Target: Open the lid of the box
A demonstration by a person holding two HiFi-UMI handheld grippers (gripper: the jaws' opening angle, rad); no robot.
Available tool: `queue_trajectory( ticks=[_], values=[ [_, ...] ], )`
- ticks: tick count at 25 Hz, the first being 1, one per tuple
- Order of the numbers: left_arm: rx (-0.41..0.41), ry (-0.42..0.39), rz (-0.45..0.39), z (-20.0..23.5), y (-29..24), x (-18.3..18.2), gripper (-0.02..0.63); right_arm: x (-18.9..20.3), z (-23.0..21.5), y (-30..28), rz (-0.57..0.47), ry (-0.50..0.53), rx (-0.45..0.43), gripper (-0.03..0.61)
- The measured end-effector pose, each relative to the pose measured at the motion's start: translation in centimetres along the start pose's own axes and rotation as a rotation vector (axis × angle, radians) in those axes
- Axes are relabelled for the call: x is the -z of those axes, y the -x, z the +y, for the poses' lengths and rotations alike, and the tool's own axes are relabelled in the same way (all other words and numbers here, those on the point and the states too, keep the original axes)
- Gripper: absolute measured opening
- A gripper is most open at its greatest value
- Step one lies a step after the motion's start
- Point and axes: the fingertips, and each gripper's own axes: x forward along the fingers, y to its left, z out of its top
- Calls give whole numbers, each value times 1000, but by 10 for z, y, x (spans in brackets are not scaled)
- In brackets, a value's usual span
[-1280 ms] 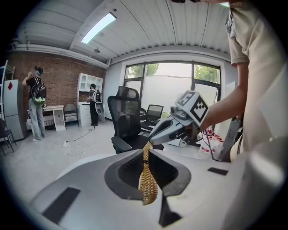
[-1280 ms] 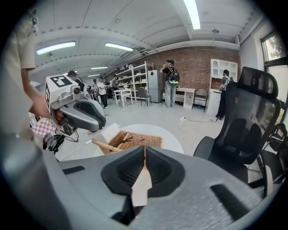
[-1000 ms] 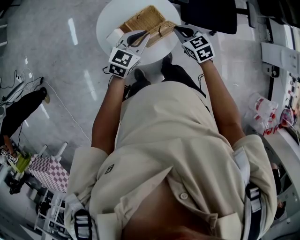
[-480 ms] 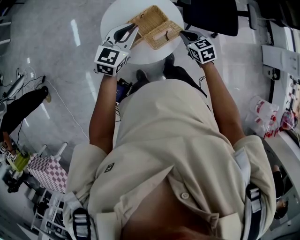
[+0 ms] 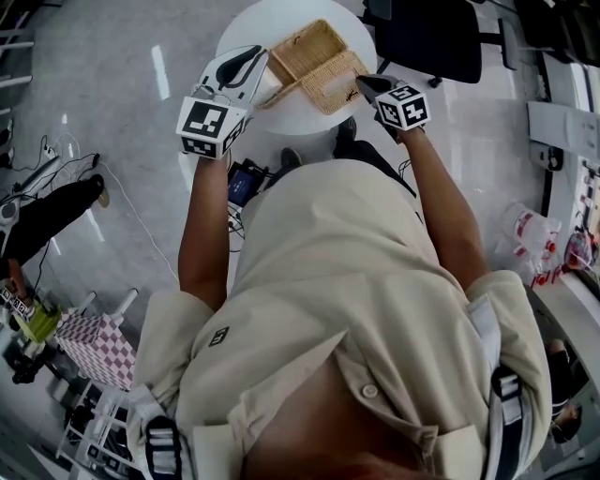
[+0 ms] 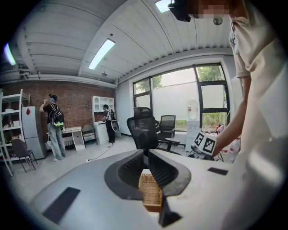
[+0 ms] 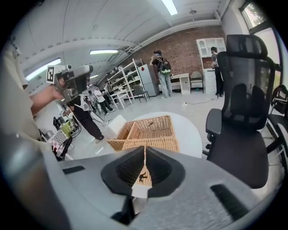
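Note:
A wicker box (image 5: 306, 45) stands open on the round white table (image 5: 253, 23). Its lid (image 5: 338, 82) hangs out toward me from the near side. My right gripper (image 5: 367, 85) is at the lid's free edge. In the right gripper view the thin lid (image 7: 150, 144) runs straight in between the pads, with its small black clasp (image 7: 143, 176) showing in the slit. The jaws are opening slightly but still pinch that edge. My left gripper (image 5: 246, 62) hovers left of the box, off it, shut and empty. The left gripper view shows the box (image 6: 150, 192) below the jaws.
A black office chair (image 5: 422, 37) stands just behind the table on the right and fills the right gripper view's right side (image 7: 245, 117). A white block (image 7: 114, 124) lies beside the box. People stand further back in the room. Cables cross the floor at left.
The left gripper has pulled off the box and swung out to the left. The right gripper has drawn the lid further open toward me.

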Motion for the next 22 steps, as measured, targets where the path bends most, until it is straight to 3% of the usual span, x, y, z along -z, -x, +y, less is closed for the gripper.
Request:
queue_trajectory(
  ticks=[9,22],
  values=[
    [-25,-59,-21,17,34,-39,35,-77,30,19,-119,102,11,-5],
    [-66,-28,-125,39,95,-84,35,-231,114,123,-395,331,26,-8]
  ],
)
